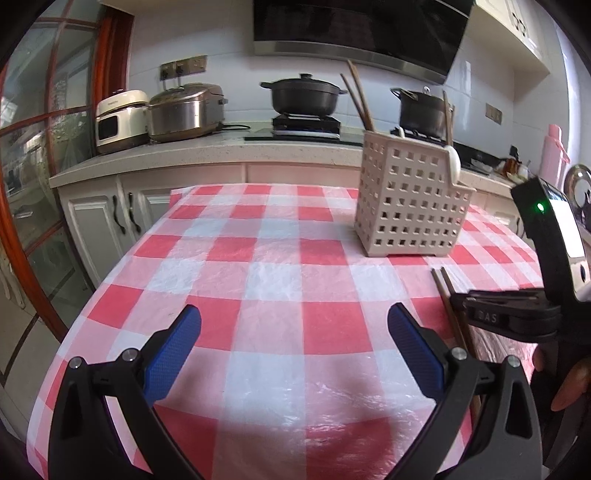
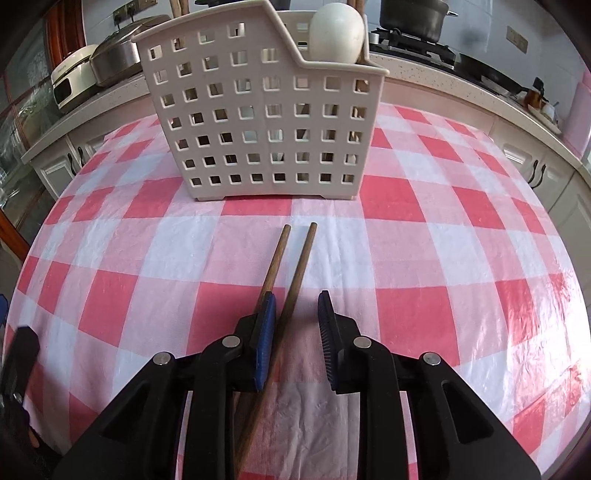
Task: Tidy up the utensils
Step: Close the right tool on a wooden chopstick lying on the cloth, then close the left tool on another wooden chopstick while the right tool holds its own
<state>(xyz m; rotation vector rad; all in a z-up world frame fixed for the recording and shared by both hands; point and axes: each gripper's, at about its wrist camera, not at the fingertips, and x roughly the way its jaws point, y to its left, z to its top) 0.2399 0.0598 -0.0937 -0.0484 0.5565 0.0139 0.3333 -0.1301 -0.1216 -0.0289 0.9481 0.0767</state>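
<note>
Black-armed, blue-padded, the right gripper [image 2: 295, 314] straddles one slim wooden chopstick [image 2: 300, 275], jaws narrowed, right pad clear. Left gripper [image 1: 293, 325] gapes over glossy checked tablecloth [image 1: 258, 258]. Perforated beige plastic caddy [image 2: 255, 122] stands just beyond.

On the table [image 2: 443, 236] in front of you stands the utensil basket [image 2: 258, 122], near the far side. Inside it, a spoon [image 2: 338, 33] leans in the right compartment, and some chopsticks [image 1: 356, 96] stand upright at the back. Between the basket and you, a pair of chopsticks [image 2: 291, 273] lies flat on the tablecloth [image 1: 273, 266], pointing toward the basket. Your right gripper [image 2: 297, 325] sits over their near part, one stick between its fingers. Your left gripper [image 1: 295, 350] is to the left, above bare cloth. Behind the table runs the counter [image 1: 207, 151] with a rice cooker [image 1: 184, 110] and pots [image 1: 304, 94].
</note>
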